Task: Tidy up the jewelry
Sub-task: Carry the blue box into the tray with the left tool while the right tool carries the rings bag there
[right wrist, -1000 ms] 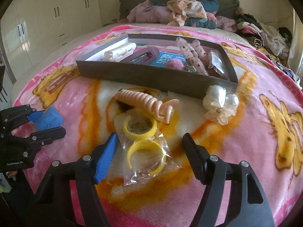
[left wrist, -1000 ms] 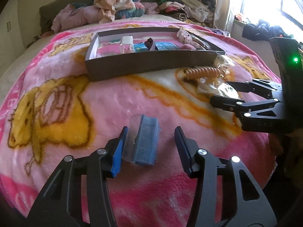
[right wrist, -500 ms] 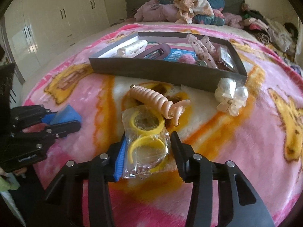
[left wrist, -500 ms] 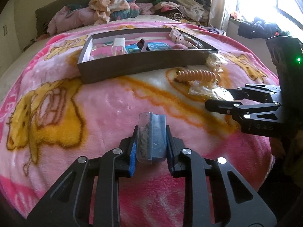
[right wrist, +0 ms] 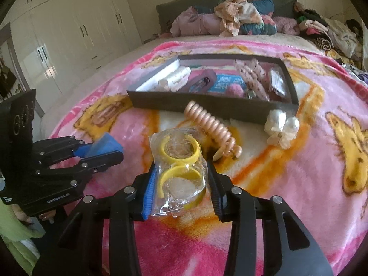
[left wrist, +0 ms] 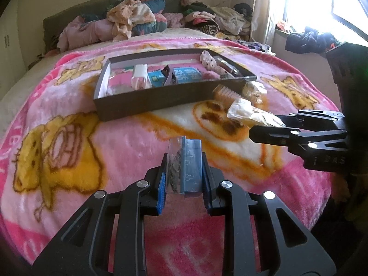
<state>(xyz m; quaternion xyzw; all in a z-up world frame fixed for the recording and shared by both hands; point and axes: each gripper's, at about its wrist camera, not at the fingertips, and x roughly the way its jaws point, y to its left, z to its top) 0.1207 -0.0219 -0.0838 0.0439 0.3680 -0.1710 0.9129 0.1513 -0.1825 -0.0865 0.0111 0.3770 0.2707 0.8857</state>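
My left gripper (left wrist: 182, 158) is shut on a small blue box with a clear lid (left wrist: 185, 163) and holds it above the pink blanket; it also shows in the right wrist view (right wrist: 105, 147). My right gripper (right wrist: 180, 168) is shut on a clear bag of yellow bangles (right wrist: 179, 165), lifted off the blanket; the bag shows in the left wrist view (left wrist: 250, 112). The dark tray (left wrist: 161, 99) lies ahead with several items inside. A peach spiral hair clip (right wrist: 211, 126) and a pearl-white hair piece (right wrist: 280, 126) lie before the tray (right wrist: 207, 105).
The pink cartoon blanket (left wrist: 69, 138) covers the bed. Piled clothes (left wrist: 128, 20) lie along the headboard. A window sill with dark clothes (left wrist: 308, 41) is at the right. White wardrobes (right wrist: 69, 34) stand at the left of the bed.
Both grippers closed on their items, the left on the blue box and the right on the bangle bag, and both have lifted them off the blanket.
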